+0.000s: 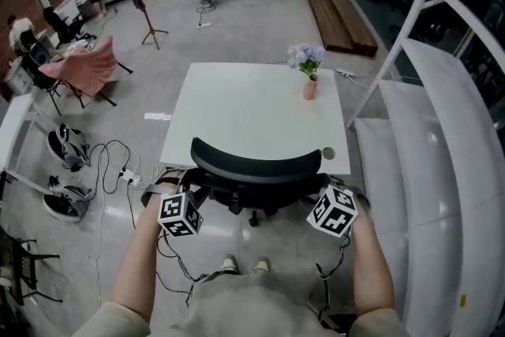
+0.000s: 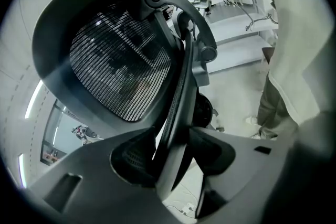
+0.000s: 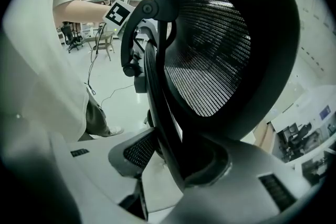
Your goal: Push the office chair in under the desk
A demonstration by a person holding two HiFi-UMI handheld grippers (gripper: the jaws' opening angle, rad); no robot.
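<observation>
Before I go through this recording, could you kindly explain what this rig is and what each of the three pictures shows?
There is no robot here: a person holds a two-jaw tool in each hand. The head view comes from a camera on the person's head that looks steeply down. In it, the left gripper and the right gripper show as cubes with square markers at the ends of the person's forearms. The other two views come from cameras that ride on those grippers and look along their jaws.

In front of the person stands a black mesh-backed office chair, its backrest at the near edge of a white rectangular desk. On the desk stands a small pink vase of pale blue flowers. Each gripper view shows its jaws closed on the edge of the chair's back frame, one gripper at each side.
</observation>
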